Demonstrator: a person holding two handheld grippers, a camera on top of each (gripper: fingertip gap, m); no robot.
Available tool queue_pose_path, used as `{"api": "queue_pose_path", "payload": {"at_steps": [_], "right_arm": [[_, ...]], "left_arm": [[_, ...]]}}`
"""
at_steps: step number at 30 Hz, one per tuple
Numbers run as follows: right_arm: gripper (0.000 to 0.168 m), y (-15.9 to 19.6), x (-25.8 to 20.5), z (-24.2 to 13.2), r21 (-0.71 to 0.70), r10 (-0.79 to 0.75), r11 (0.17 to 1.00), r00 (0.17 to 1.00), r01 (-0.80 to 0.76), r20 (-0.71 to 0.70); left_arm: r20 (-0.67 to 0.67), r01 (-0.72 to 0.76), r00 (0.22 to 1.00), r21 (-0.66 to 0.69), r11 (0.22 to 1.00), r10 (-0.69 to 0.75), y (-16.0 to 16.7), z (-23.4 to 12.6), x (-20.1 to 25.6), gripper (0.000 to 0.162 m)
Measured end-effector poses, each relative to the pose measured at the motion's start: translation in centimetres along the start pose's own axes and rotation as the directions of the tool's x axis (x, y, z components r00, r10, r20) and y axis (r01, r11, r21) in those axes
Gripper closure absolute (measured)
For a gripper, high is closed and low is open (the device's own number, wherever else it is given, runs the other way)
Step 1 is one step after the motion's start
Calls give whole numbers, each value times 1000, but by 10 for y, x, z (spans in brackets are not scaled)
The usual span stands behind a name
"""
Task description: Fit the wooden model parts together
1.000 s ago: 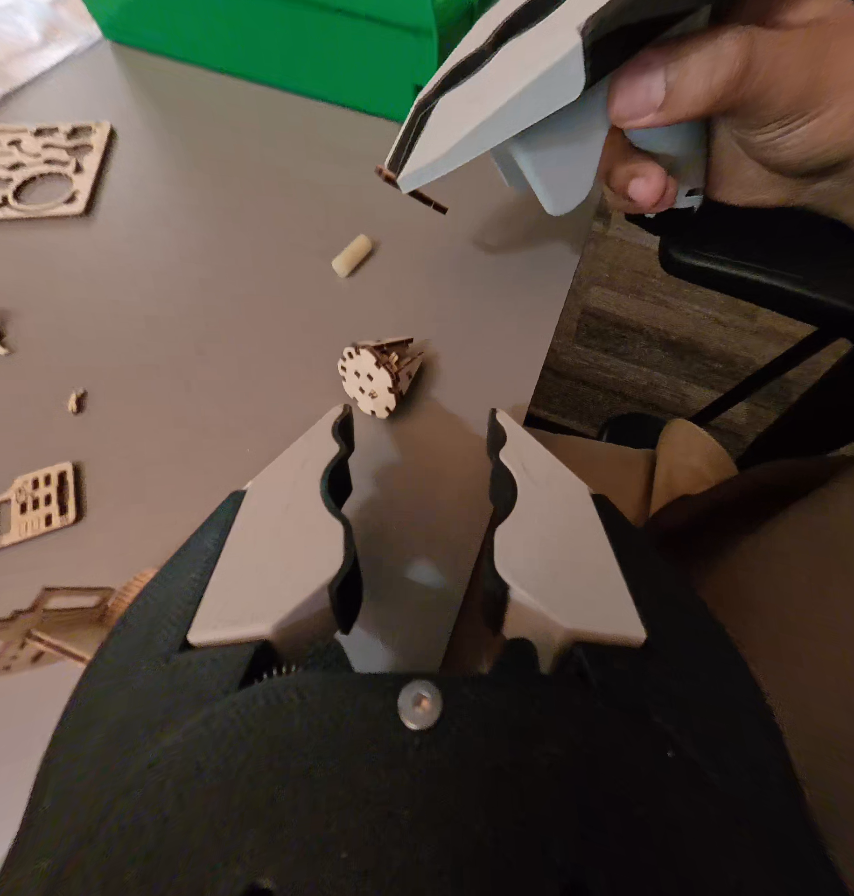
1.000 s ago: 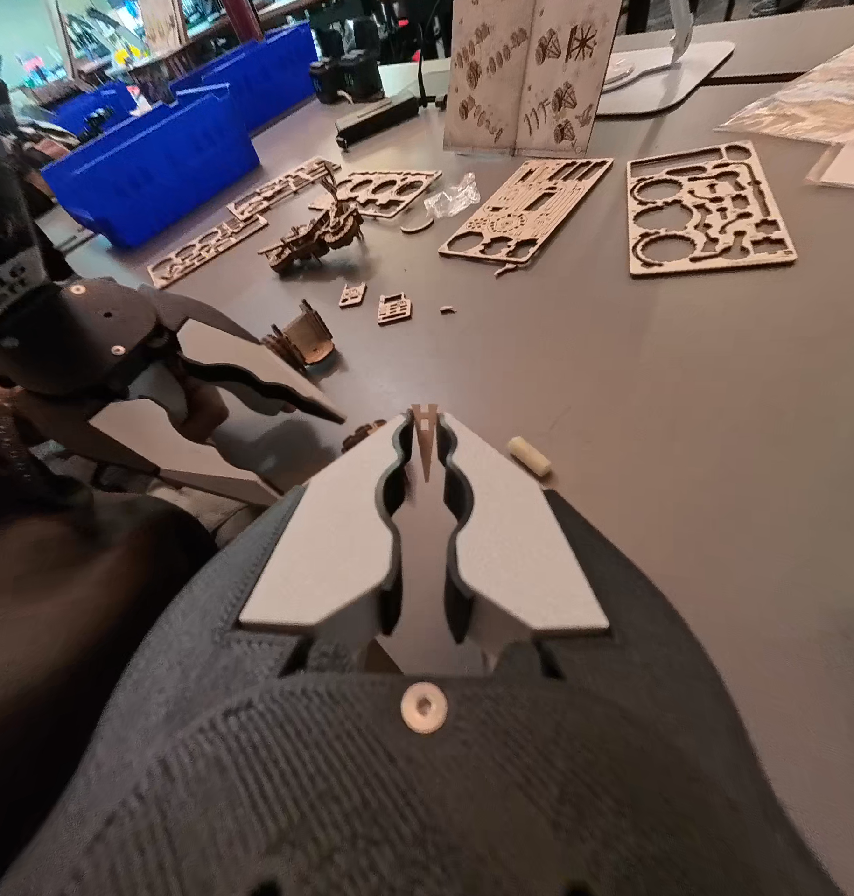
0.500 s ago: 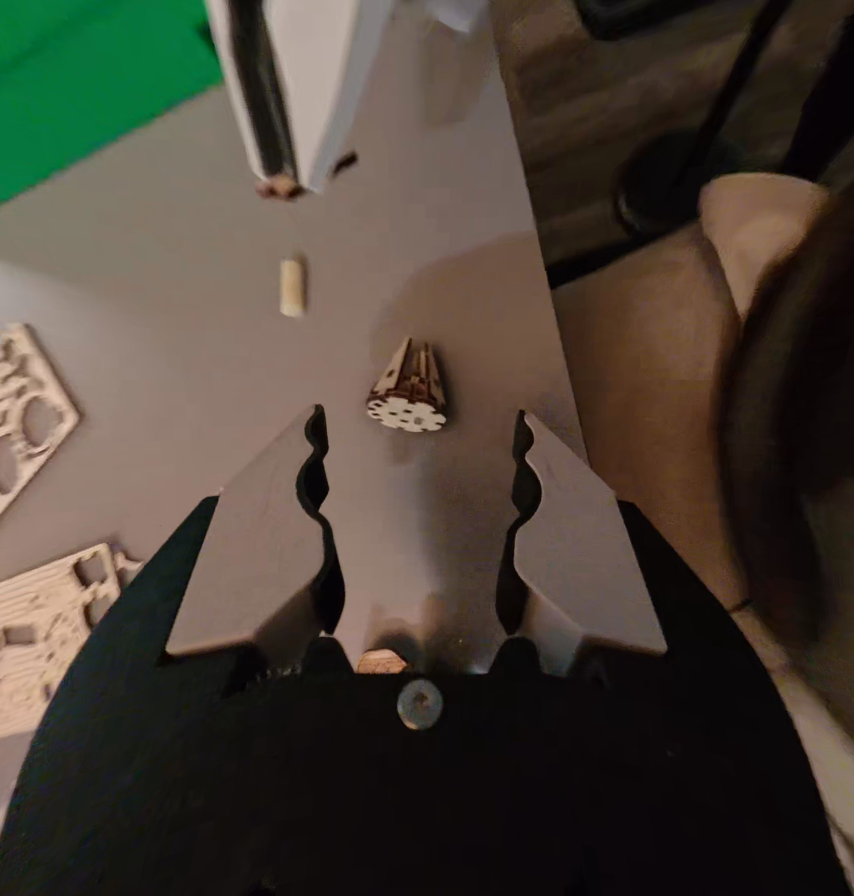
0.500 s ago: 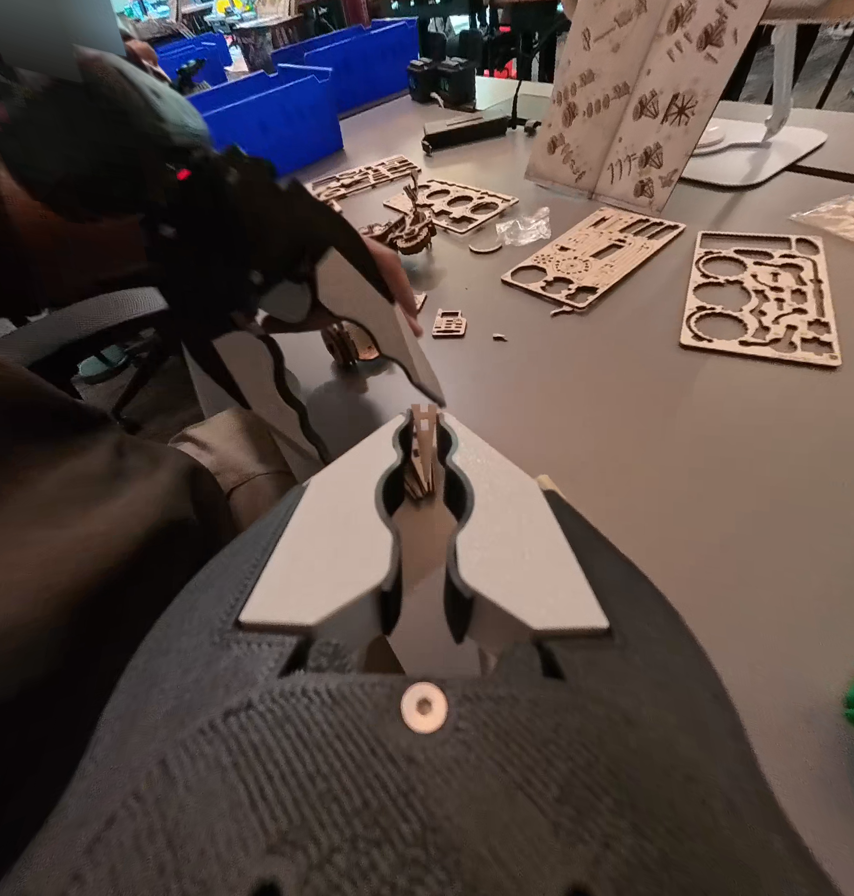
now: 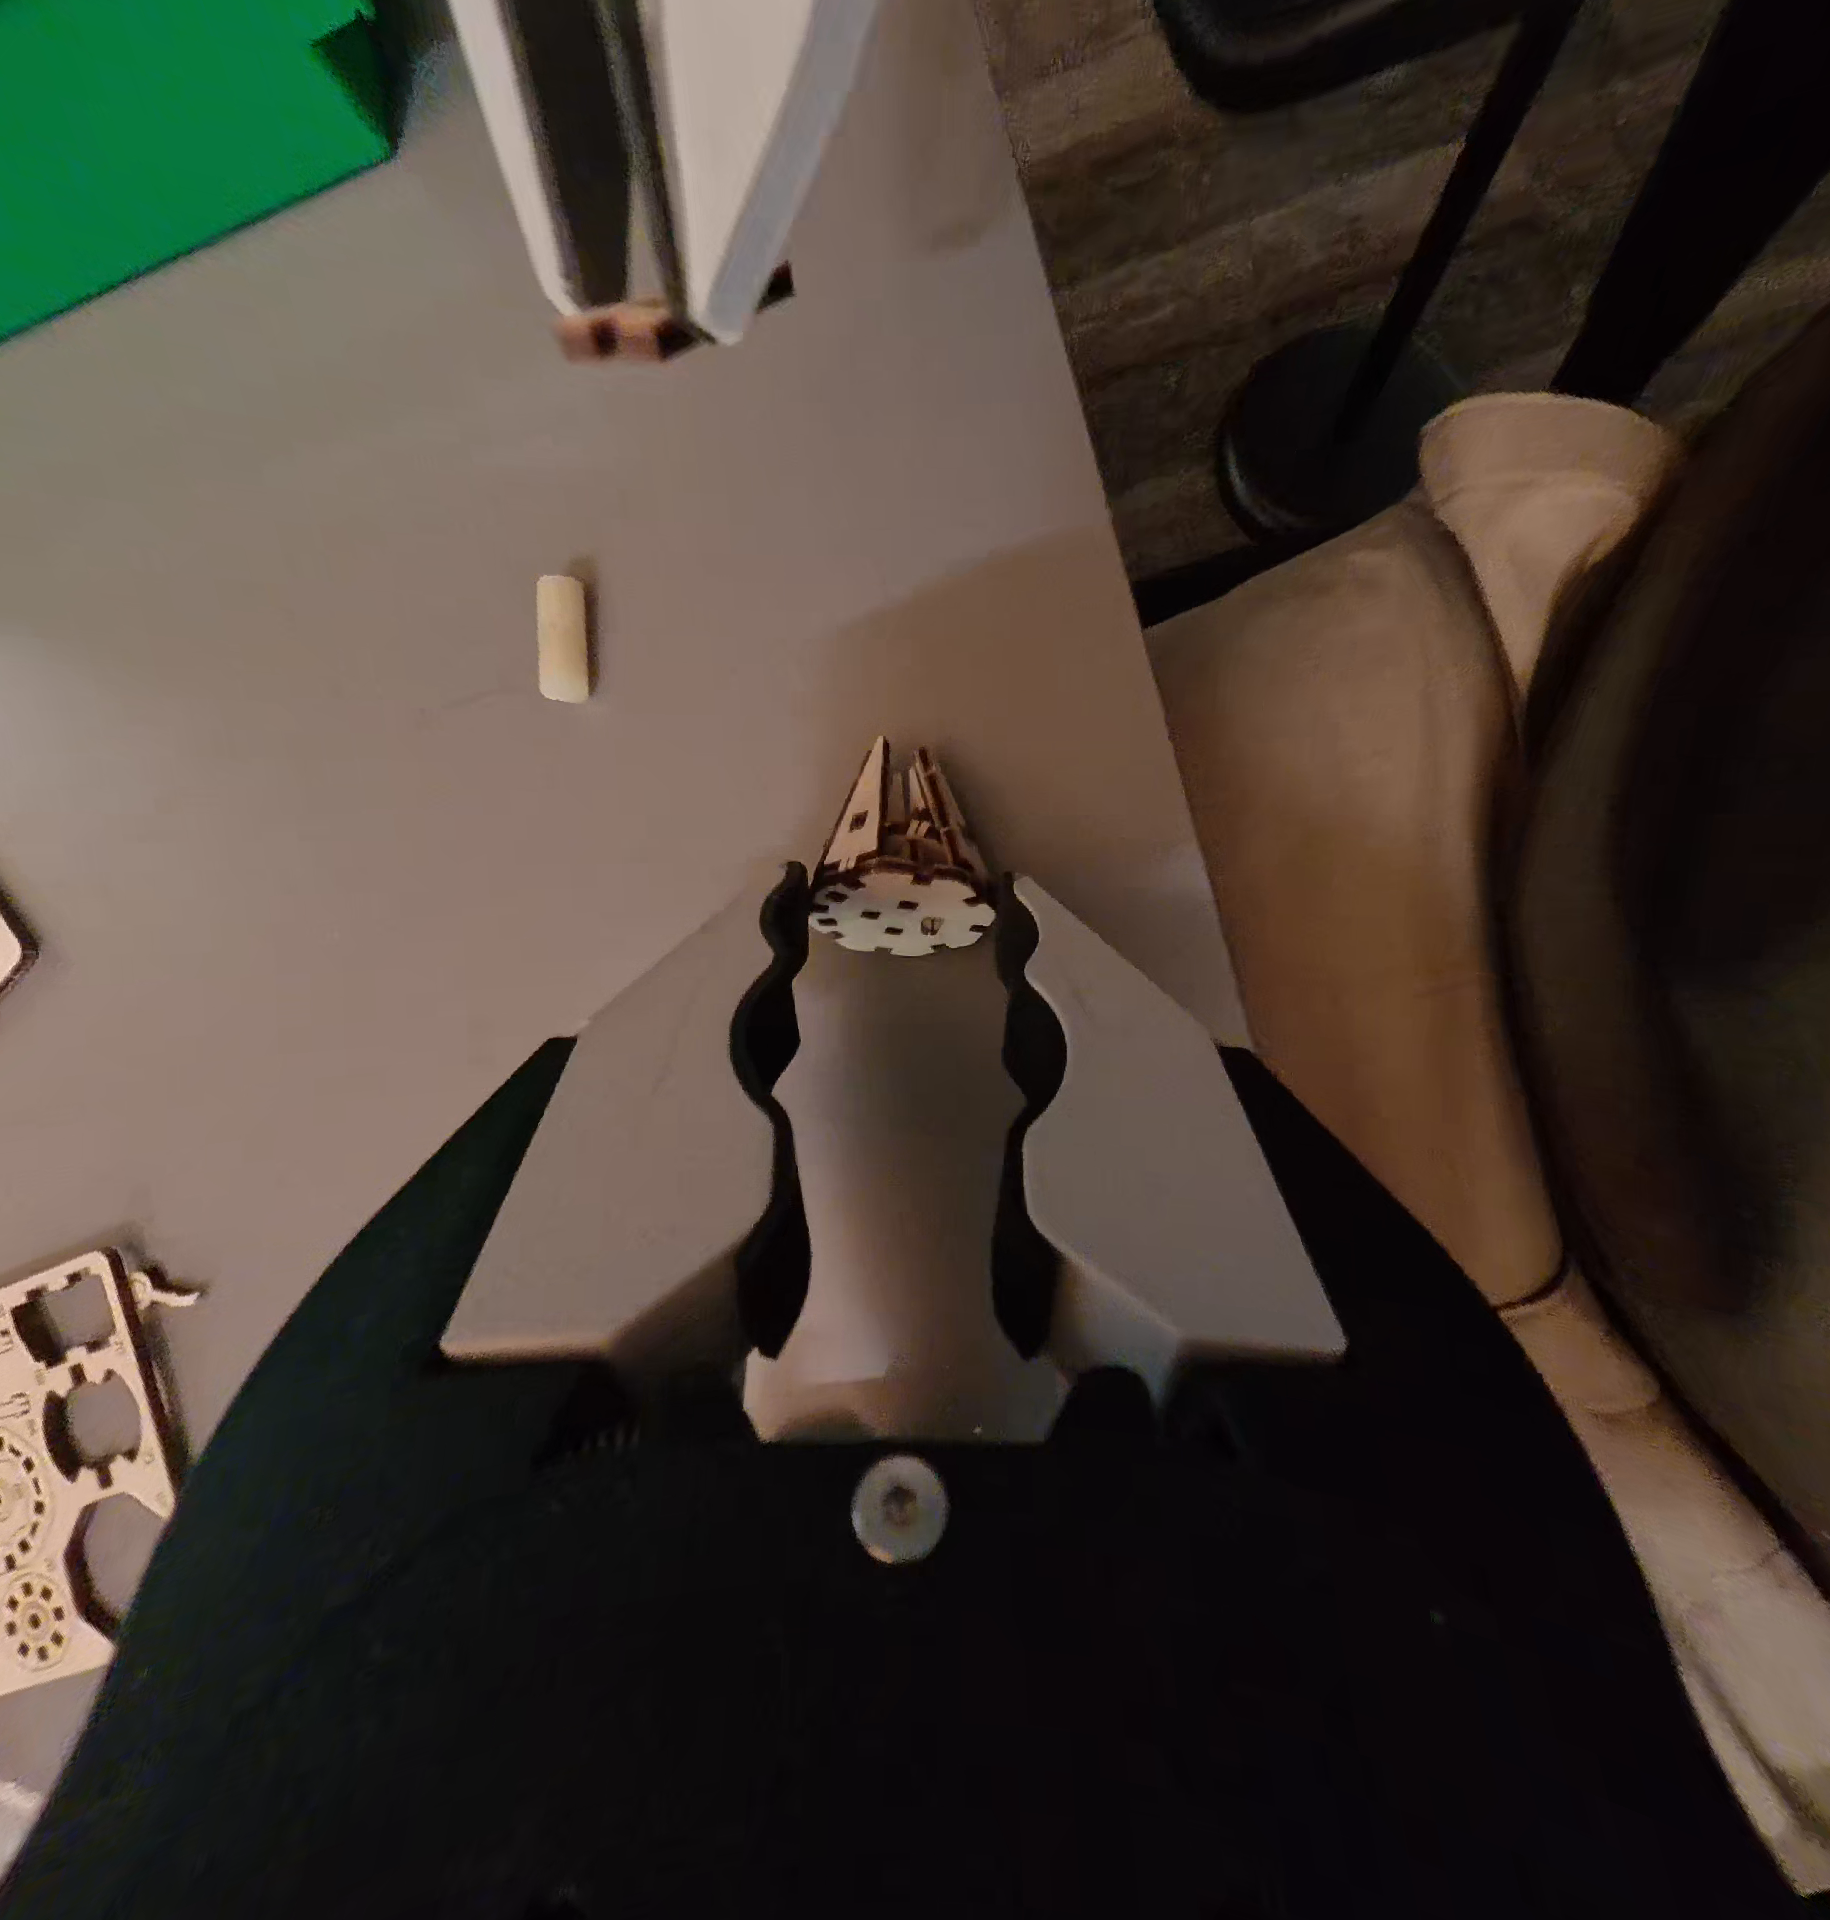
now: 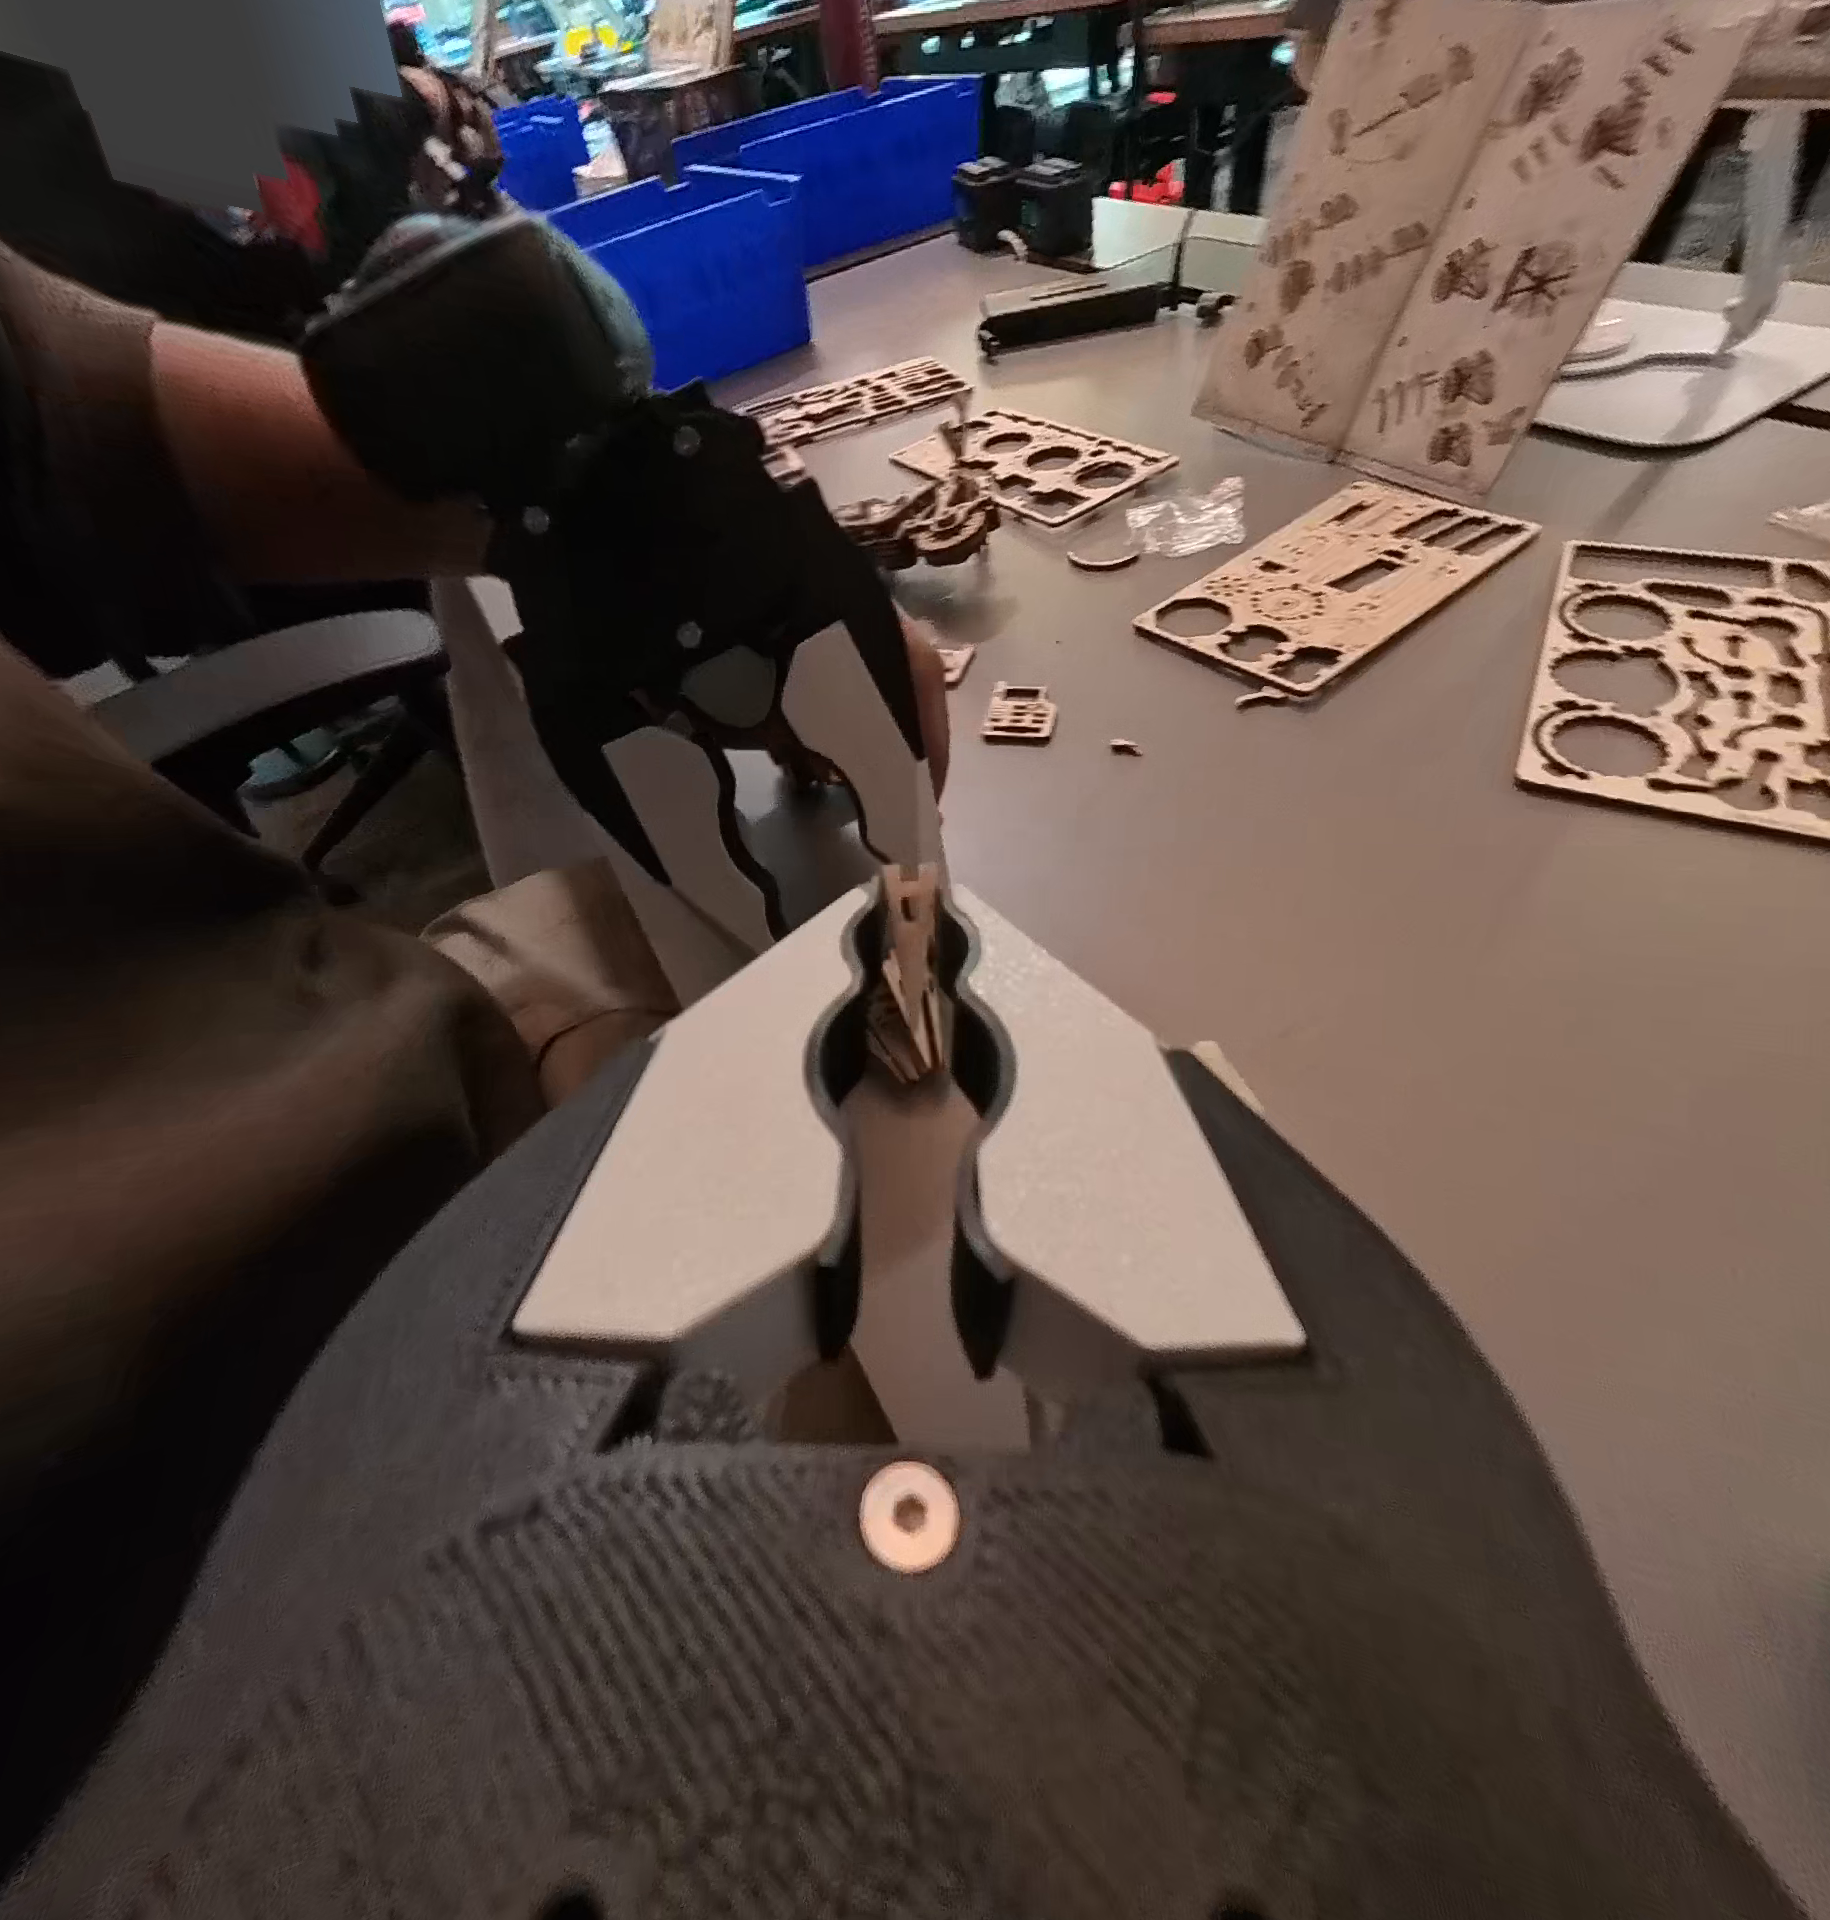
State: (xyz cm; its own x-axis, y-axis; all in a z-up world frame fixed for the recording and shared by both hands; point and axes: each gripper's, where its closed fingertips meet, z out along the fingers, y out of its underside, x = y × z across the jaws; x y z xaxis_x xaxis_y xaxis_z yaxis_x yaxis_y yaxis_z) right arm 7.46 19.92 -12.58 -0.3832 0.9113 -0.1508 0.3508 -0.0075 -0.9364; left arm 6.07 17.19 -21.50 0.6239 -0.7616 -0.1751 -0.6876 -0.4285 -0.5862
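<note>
Wooden cone [image 5: 895, 862], a small part-built piece with a slotted round disc at its near end, lies on its side on the grey worktop [image 5: 267, 831] close to the front edge. The left tongs [image 5: 898, 906] stand half-way in, their tips at either rim of the disc; whether the tips already press on it or stand just beside it cannot be told. The right tongs [image 6: 909, 914] are narrow and closed on a thin wooden sliver [image 6: 906, 966], which sticks out past their tips; in the left wrist view its notched end [image 5: 620, 335] hangs above the worktop, well apart from the cone.

The step in hand looks like steadying the cone so the sliver can be slotted in. To do it well:

- Close the left tongs gently across the disc's rim, not its thin ribs, which would likely snap under a squeeze.
- Lift or tip the cone only as far as needed to show an open slot to the right tongs.
- Bring the sliver in along the slot's line. A skewed push would probably jam it or split the wood.
- Keep the cone away from the worktop edge, since a slip there could drop it to the floor.

A pale little peg [image 5: 563, 652] lies apart from the cone, and punched-out sheets [image 6: 1700, 686] lie farther back.
</note>
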Motion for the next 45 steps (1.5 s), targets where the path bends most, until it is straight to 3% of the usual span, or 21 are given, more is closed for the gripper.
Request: {"api": "queue_pose_path", "payload": {"at_steps": [1,6,13,19,26,32,45], "right_arm": [[161,0,-5,0,-7,-18,1000,1000,18,23],[161,9,-41,9,-87,-143,984,979,157,147],[161,20,-103,41,-159,-391,884,882,439,261],[161,14,-135,67,-191,-471,790,775,583,422],[162,16,-129,91,-264,-520,644,664,718,537],[161,22,-120,97,-264,-487,613,619,745,616],[161,21,-115,104,-227,-420,672,616,705,666]], "left_arm": [[0,12,1000,25,1000,-12,-3,-4,3,127],[-79,253,967,227,941,-241,-23,-36,27,128],[-145,473,874,471,744,-464,-11,-69,72,128],[24,377,901,449,810,-433,17,-79,92,129],[63,402,875,461,792,-480,26,-87,79,129],[13,446,860,467,764,-510,31,-85,74,129],[-18,494,828,496,714,-561,35,-85,65,129]]}}
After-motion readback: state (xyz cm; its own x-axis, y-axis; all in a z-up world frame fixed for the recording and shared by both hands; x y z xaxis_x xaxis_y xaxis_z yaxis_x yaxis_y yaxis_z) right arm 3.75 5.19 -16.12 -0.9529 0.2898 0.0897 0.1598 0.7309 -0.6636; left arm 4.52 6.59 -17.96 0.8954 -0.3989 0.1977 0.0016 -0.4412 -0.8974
